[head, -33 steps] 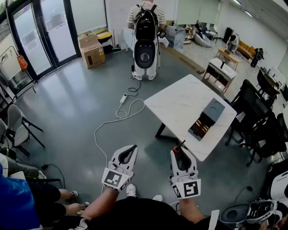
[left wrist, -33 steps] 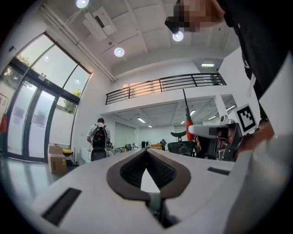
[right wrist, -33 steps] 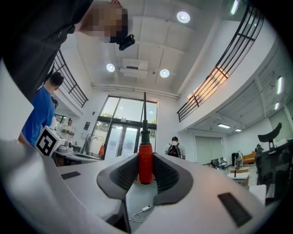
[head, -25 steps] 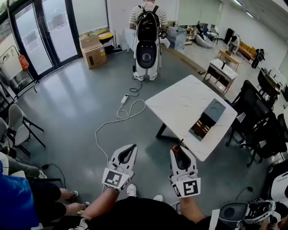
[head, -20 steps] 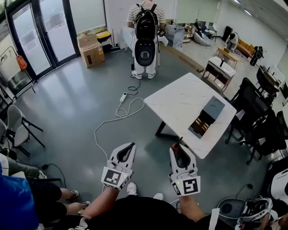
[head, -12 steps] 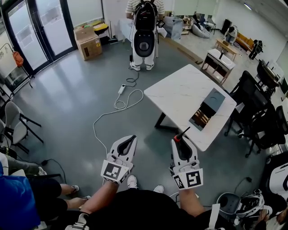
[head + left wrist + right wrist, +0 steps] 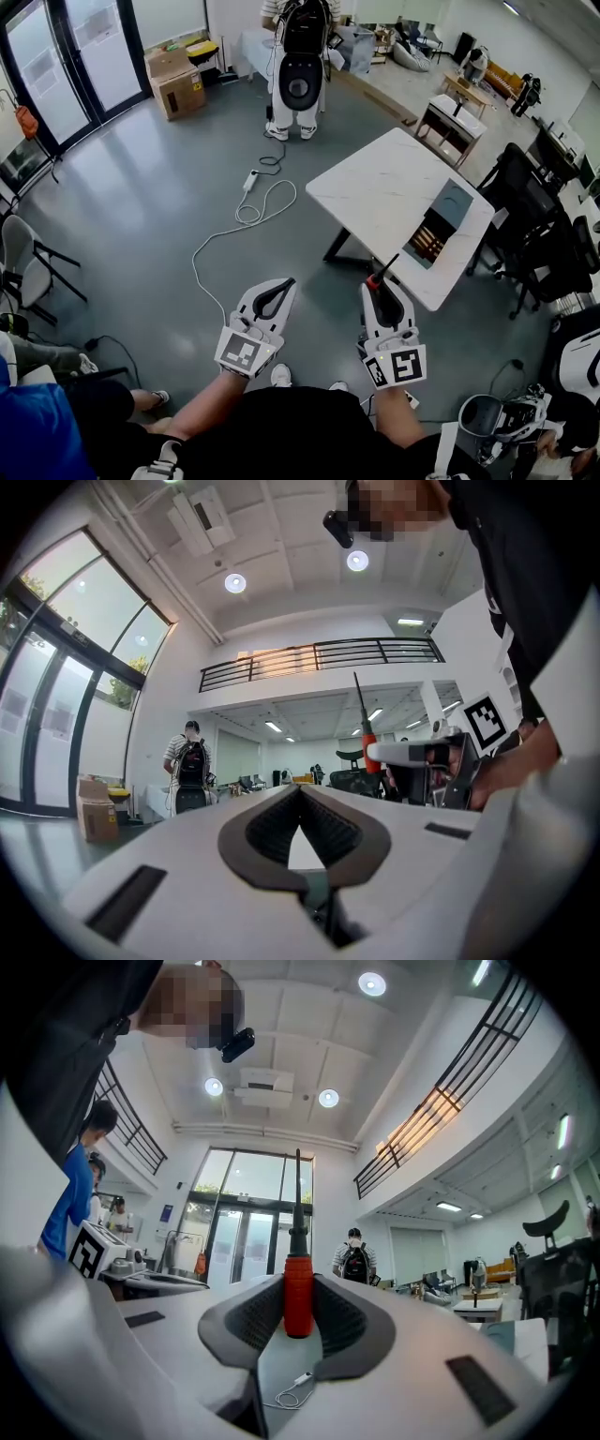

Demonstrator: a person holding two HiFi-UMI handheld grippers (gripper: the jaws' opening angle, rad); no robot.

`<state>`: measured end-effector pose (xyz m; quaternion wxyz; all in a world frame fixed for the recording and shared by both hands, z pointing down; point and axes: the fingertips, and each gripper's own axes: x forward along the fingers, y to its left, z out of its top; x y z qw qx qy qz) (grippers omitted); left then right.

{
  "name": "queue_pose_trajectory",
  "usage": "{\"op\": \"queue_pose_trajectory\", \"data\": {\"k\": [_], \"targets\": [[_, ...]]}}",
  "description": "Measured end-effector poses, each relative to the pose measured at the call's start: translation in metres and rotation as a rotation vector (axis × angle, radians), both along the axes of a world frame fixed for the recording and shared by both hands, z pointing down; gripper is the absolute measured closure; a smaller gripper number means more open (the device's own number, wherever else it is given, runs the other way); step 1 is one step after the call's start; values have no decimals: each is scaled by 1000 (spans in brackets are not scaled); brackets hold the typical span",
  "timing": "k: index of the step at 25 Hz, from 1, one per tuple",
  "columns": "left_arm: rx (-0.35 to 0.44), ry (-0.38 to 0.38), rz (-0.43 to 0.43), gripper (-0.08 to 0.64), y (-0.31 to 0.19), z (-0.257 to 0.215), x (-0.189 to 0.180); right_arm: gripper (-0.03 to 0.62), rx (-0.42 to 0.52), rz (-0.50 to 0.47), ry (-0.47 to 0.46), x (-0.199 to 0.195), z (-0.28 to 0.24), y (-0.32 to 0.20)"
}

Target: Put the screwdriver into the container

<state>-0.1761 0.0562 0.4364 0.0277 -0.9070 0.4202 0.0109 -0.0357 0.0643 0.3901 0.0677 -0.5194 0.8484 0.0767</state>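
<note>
My right gripper (image 7: 379, 290) is shut on a screwdriver (image 7: 375, 278) with a red handle, whose black shaft points toward the white table (image 7: 380, 192). In the right gripper view the screwdriver (image 7: 298, 1293) stands upright between the pads of that gripper (image 7: 298, 1309). The container, a grey box (image 7: 448, 208) with its lid up, lies near the table's right edge, well ahead of both grippers. My left gripper (image 7: 284, 284) is shut on nothing and hovers over the floor to the left; its tips (image 7: 300, 789) meet.
A person with a black backpack (image 7: 298, 52) stands beyond the table. A white cable (image 7: 246, 216) snakes over the grey floor. A cardboard box (image 7: 174, 82) sits by the glass doors. Black chairs (image 7: 539, 248) crowd the table's right side.
The table and box have come a little nearer. Both grippers have kept their pose, the right one still gripping the screwdriver.
</note>
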Motion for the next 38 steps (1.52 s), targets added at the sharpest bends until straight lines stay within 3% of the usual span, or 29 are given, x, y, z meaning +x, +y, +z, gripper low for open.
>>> {"op": "queue_pose_trajectory", "data": {"k": [9,16,23,38], "targets": [[-64,3,27,555,-17,19,-19,485,-29,64,19,-11,14,-15],[-16,-17,49,555,-44,25,-10,485,-35,47,2,-4,16,-41],[-63,-45,50,555,-82,23,31,485,-29,62,-8,38,18,-82],[-34,-64,52,555,-169,15,107,485,-35,29,-70,110,20,-174]]}}
